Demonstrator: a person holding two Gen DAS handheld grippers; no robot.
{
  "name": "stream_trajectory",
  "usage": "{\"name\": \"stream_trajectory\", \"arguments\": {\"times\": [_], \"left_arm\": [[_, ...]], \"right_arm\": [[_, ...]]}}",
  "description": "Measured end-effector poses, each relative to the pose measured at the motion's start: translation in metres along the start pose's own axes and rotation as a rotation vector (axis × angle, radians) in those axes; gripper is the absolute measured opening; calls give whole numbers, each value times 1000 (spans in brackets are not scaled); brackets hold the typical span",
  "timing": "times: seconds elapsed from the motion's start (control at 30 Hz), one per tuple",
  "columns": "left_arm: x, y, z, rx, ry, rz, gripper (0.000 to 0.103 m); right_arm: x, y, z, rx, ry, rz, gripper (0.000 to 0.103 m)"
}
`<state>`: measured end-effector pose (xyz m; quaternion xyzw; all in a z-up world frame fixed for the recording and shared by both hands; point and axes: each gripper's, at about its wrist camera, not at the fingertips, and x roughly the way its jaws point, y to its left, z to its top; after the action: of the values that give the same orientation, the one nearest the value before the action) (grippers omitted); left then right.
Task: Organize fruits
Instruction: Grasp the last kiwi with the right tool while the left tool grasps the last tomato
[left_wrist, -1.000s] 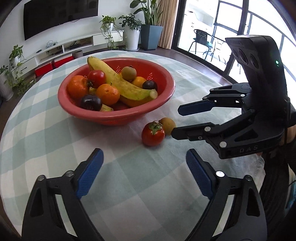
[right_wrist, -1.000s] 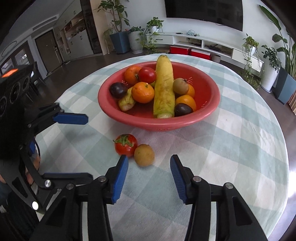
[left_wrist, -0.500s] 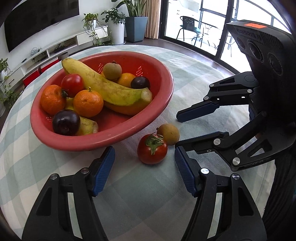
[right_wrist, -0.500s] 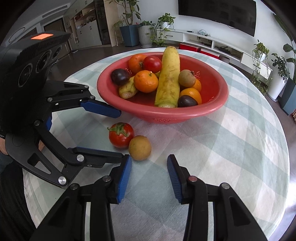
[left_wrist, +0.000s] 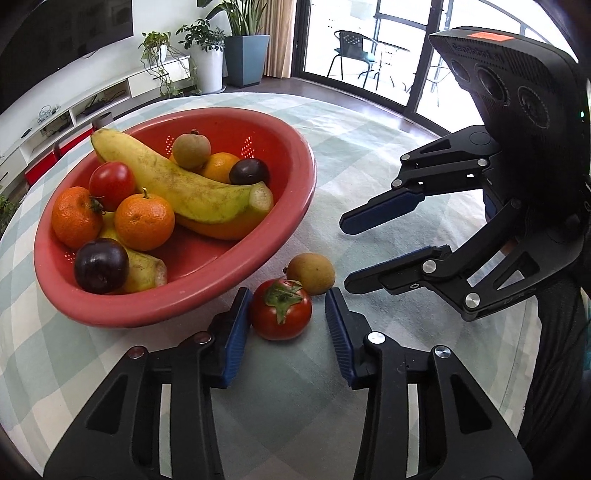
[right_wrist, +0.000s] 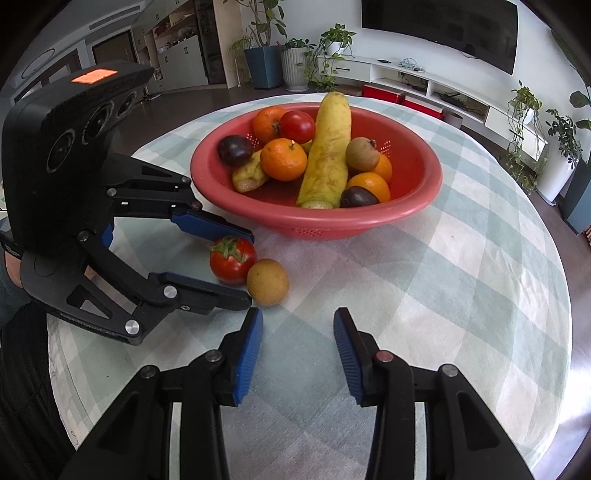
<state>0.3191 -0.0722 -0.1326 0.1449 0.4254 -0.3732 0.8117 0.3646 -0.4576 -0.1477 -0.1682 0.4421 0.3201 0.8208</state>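
Note:
A red tomato (left_wrist: 281, 309) and a brown round fruit (left_wrist: 311, 273) lie touching on the checked tablecloth beside a red colander bowl (left_wrist: 288, 221). My left gripper (left_wrist: 286, 325) is open with its fingers on either side of the tomato, the left pad close to it. In the right wrist view the tomato (right_wrist: 232, 259) and brown fruit (right_wrist: 267, 282) lie ahead. My right gripper (right_wrist: 297, 336) is open and empty, just short of the brown fruit. It also shows in the left wrist view (left_wrist: 362, 254).
The bowl holds a banana (left_wrist: 177, 184), tangerines, a tomato, dark plums and a brown fruit. The round table's edge (right_wrist: 554, 332) falls off at the right. Plants, a TV shelf and glass doors stand beyond the table.
My left gripper has moved forward and narrowed, so its fingers now flank the tomato. My right gripper has edged a little closer to the brown fruit.

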Motion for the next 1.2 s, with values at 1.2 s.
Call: {"name": "stream_trajectory", "arguments": {"times": [1.2], "left_arm": [[-15, 29, -21, -71, 8, -15, 28]], "right_arm": [[25, 26, 10, -179, -22, 68, 29]]}}
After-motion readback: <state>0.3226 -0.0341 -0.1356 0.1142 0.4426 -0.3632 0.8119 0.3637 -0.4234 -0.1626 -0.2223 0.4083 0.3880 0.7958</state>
